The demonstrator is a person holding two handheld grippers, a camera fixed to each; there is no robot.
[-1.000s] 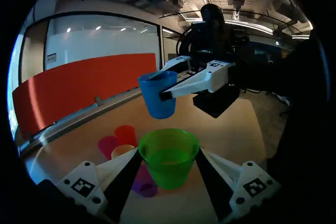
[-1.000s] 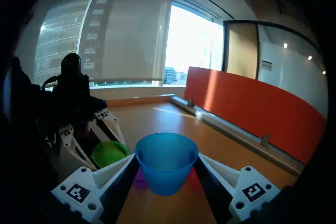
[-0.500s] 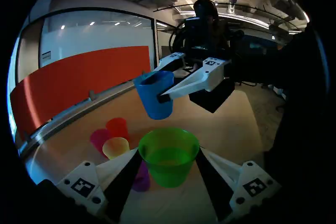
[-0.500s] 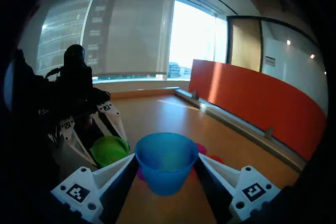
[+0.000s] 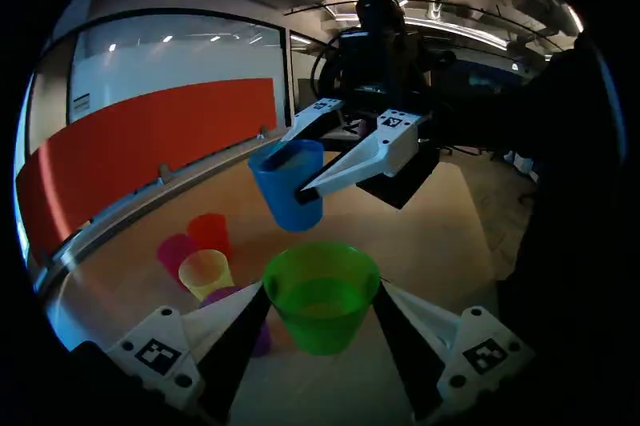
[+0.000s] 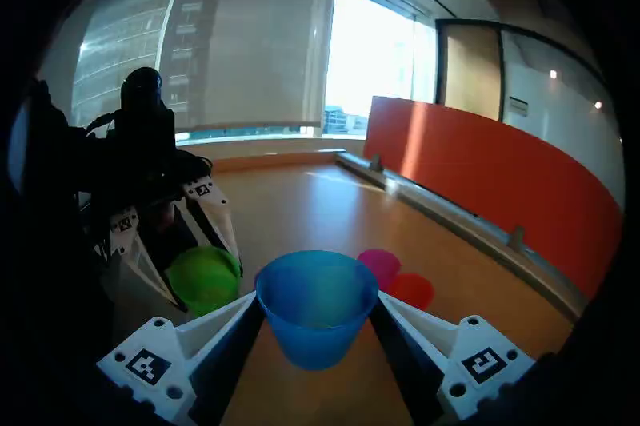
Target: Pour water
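In the left gripper view my left gripper is shut on a green cup, held upright with some liquid at its bottom. Above and just beyond it hangs a blue cup, tilted toward the green one and clamped by my right gripper. In the right gripper view the blue cup sits between the right gripper's fingers, its mouth facing the camera. To its left the green cup shows in the left gripper, with a dark hand behind it.
Several small cups stand on the wooden table: a red cup, a pink cup, a yellow cup and a purple cup partly behind the left finger. An orange partition runs along the table's far edge.
The blue cup has come a little lower and leftward, tilting more toward the green cup. Both views have tipped down, so more of the table cups show.
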